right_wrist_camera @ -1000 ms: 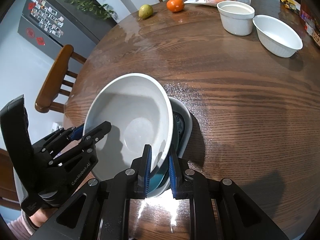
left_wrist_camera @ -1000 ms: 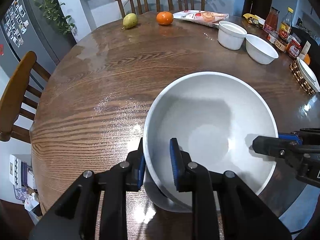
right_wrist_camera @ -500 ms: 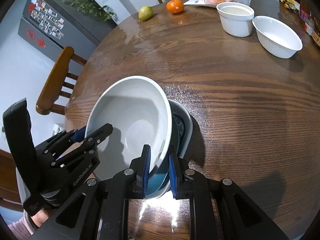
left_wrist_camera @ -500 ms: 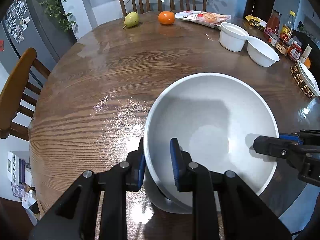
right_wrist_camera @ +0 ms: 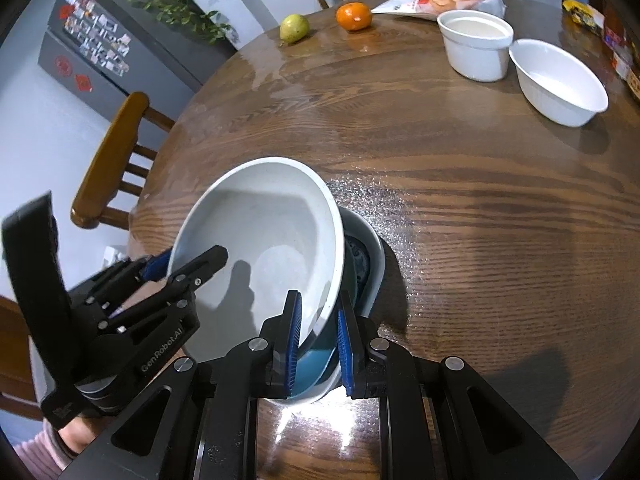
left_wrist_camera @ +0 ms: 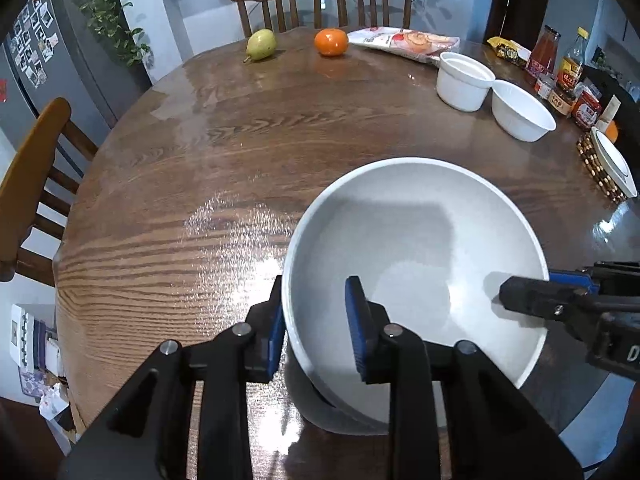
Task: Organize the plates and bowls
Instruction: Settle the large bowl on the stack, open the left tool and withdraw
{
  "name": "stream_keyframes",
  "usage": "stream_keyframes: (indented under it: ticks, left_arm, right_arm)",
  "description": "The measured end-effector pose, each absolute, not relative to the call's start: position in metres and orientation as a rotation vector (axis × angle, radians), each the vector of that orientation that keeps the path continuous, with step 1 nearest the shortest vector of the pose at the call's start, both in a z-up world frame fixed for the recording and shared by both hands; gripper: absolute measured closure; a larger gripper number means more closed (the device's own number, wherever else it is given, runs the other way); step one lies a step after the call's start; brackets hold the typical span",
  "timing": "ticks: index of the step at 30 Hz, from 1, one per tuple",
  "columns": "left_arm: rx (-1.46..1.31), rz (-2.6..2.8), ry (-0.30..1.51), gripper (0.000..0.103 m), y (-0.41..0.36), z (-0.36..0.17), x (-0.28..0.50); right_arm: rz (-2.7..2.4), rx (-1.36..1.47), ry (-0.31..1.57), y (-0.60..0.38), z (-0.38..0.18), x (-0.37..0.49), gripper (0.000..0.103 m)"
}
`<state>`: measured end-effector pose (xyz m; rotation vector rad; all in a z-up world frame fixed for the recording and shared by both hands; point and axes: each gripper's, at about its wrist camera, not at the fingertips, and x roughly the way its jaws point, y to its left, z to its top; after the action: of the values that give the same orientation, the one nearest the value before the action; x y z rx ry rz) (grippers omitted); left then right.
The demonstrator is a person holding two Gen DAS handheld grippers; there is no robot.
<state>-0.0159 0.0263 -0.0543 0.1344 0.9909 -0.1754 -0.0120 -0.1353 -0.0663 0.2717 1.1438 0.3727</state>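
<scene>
Left gripper: jaws opening, straddling the near rim of the large round white ceramic bowl. Outer pad sits against the rim outside; inner pad stands clear of the wall, so no clamp now.

Right gripper: closed, pinching the opposite rim of that white bowl, apparently along with the edge of the teal-glazed dish under it; which rims the pads really bite I can't tell. The white bowl is tilted and partly nested into a stack: teal dish, then a grey-white outer bowl, all just ahead of both claws at the near edge of the round wooden table.

Step, as I read it: seating the big bowl on the stack, left side letting go.

Next: right side needs to release too and let the bowl settle level. Watch for it sliding off the tilt.

Far ahead, well apart: white straight-sided ramekin and white oval dish, touching. Likely next to collect.
</scene>
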Motion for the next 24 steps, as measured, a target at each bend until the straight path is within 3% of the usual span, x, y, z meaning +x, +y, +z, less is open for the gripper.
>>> stream_keyframes:
  ticks: [11, 24]
  left_arm:
    - [0.122, -0.257, 0.896, 0.079, -0.027, -0.017, 0.031]
    - [0.187, -0.262, 1.055, 0.076, -0.081, -0.060, 0.088]
  right_arm:
    - [0.266, 0.327, 1.019, -0.189, -0.036, 0.008, 0.085]
    - [0.167, 0.411, 1.077, -0.238, -0.067, 0.048, 0.085]
